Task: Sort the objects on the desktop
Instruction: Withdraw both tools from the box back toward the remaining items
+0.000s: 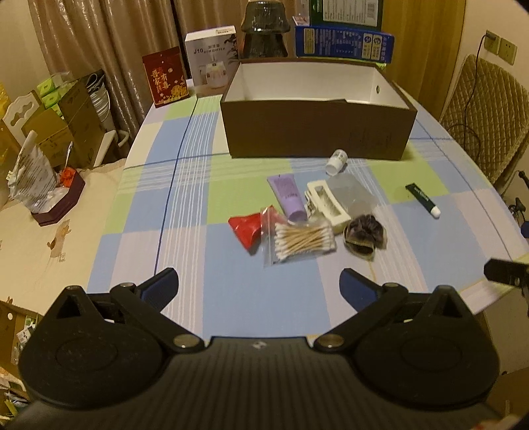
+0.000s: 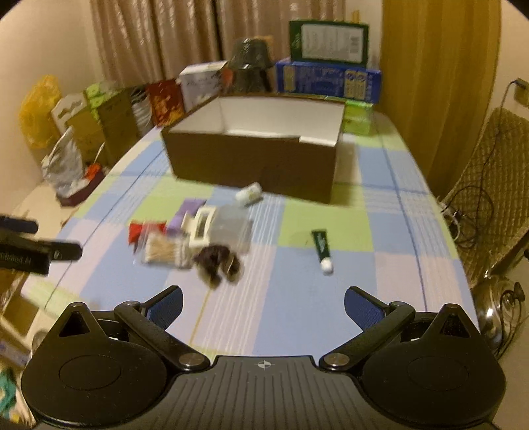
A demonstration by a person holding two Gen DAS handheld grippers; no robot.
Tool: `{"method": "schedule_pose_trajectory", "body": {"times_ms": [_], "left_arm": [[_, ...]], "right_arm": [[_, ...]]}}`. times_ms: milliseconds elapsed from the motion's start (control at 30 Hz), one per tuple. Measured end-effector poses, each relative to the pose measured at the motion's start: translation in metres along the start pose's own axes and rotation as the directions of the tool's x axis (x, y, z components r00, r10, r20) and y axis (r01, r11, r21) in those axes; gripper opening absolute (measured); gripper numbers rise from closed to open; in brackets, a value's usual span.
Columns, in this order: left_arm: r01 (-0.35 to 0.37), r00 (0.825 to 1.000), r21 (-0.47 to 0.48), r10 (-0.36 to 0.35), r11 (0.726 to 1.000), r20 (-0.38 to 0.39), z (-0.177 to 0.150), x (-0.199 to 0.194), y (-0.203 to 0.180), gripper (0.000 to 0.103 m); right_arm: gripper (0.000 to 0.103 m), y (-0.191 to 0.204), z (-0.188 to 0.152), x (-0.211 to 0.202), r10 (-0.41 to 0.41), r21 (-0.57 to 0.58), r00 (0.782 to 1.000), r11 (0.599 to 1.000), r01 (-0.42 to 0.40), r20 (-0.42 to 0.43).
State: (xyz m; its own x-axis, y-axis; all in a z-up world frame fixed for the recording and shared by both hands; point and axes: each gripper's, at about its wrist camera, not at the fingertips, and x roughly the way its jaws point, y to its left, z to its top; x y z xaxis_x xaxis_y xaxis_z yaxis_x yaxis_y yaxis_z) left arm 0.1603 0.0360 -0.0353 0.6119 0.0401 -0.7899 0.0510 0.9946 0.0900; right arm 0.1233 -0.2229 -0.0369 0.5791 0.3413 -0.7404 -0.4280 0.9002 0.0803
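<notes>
An open brown box [image 1: 317, 132] [image 2: 251, 162] with a white inside stands at the far side of the checked table. In front of it lies a cluster: a bag of cotton swabs [image 1: 299, 239] [image 2: 163, 253], a red packet [image 1: 246, 228], a purple tube [image 1: 287, 196], a white holder [image 1: 327, 206] [image 2: 201, 228], a dark scrunchie [image 1: 365, 239] [image 2: 218, 263] and a small white bottle [image 1: 336, 161] [image 2: 248, 194]. A green tube [image 1: 423, 199] [image 2: 321, 249] lies apart to the right. My left gripper [image 1: 259, 287] and right gripper [image 2: 263, 306] both hang open and empty, short of the cluster.
Boxes, a dark vase [image 1: 263, 29] and cartons line the table's far edge. A side surface at the left holds a foil bag [image 1: 31, 180] and a small dark red box. A padded chair [image 1: 486, 112] stands at the right. The other gripper's tip shows at each view's edge.
</notes>
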Motion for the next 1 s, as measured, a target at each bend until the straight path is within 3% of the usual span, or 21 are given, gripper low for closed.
{"method": "schedule_pose_trajectory", "body": {"times_ms": [233,1000], "left_arm": [[0.007,1.0,0.007,-0.007,1.0,-0.022,-0.003,0.004,0.0,0.102],[0.031,0.996,0.024,-0.029,0.999,-0.089,0.004,0.029,0.008,0.101]], "right_arm": [[0.101,0.001,-0.013,0.002,0.016,0.014,0.999,1.0,-0.015,-0.044],[0.101,-0.007,0.005,0.021,0.063,0.076,0.996,0.995,-0.058,-0.064]]}}
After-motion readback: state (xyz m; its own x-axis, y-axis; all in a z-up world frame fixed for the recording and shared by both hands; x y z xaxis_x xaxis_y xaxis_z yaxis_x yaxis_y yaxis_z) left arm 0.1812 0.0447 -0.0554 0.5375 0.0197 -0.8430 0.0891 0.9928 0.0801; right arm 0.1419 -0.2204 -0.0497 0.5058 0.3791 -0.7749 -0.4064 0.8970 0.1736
